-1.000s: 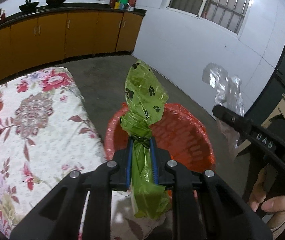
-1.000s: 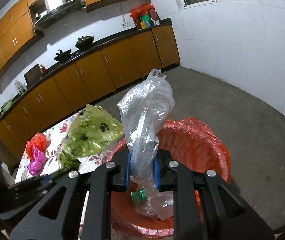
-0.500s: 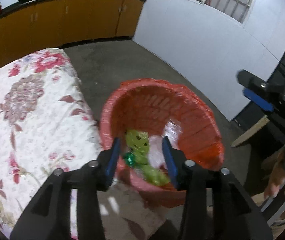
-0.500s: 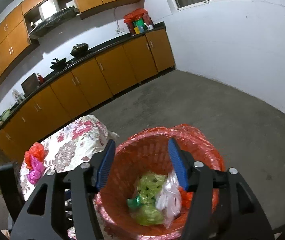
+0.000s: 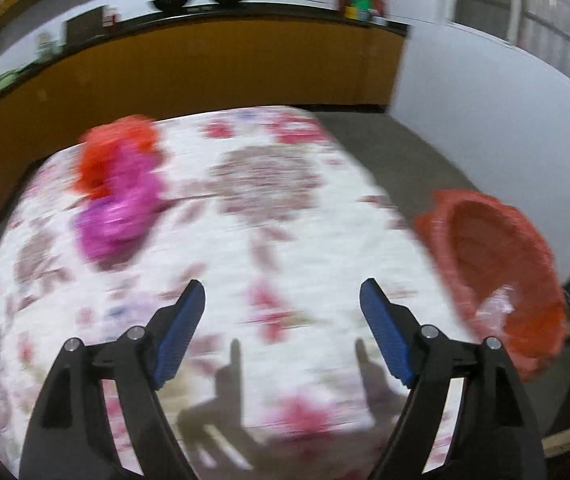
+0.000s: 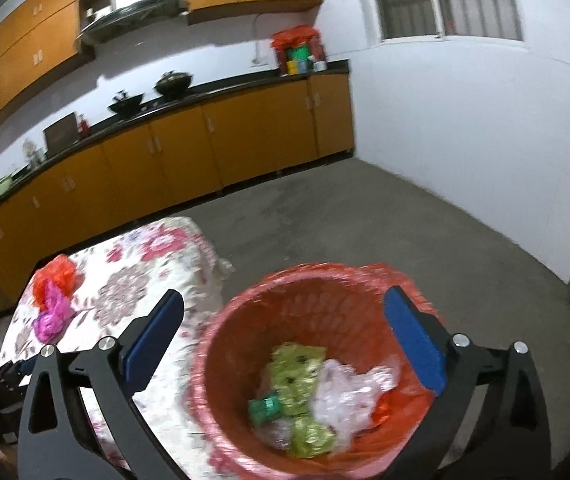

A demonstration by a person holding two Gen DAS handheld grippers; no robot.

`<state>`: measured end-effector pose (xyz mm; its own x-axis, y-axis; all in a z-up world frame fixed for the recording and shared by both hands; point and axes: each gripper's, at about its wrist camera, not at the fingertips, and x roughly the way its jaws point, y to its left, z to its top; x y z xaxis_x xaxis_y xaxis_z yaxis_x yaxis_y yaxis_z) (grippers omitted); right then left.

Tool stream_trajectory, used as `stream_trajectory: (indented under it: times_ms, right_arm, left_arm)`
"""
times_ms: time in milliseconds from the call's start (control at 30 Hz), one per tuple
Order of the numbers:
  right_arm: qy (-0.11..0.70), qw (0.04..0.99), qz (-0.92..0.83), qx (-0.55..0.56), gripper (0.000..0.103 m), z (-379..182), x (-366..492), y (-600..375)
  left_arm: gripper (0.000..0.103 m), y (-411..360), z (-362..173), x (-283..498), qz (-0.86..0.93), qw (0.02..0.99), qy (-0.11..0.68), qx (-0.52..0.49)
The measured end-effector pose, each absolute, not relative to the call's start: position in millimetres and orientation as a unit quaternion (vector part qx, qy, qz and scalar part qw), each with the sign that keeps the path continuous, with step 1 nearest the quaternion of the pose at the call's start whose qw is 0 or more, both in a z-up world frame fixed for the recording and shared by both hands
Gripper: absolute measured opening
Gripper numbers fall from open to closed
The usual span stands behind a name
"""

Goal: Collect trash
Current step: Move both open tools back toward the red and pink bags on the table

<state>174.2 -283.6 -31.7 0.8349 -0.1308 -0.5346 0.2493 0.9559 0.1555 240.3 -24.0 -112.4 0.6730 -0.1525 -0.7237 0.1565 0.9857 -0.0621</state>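
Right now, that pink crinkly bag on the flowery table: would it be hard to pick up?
Probably easy. The pink bag looks like thin crumpled plastic, so likely very light and floppy, squashing between the fingers rather than resisting. Its shiny film may be slippery. It lies against an orange bag, which might drag along. The left tool is open.

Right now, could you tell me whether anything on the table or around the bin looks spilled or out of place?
Nothing looks spilled. The green bag and clear bag lie inside the red bin; only the orange bag and pink bag remain on the floral table.

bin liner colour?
Red-orange liner over the bin; clearest in the right wrist view.
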Motion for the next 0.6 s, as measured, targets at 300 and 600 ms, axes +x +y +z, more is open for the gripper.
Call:
stream_trajectory:
  times_ms: [300,600]
  right_arm:
    - [0.303,0.95,0.012,0.078,0.095,-42,220,-192]
    - [0.329,0.937,0.116,0.023,0.095,-50,260,-78]
  left_arm:
    - [0.079,101,-120,234,0.063,0.918,0.388,-0.048]
    - [0.084,162,-116,220,0.138,0.923,0.352,-0.072]
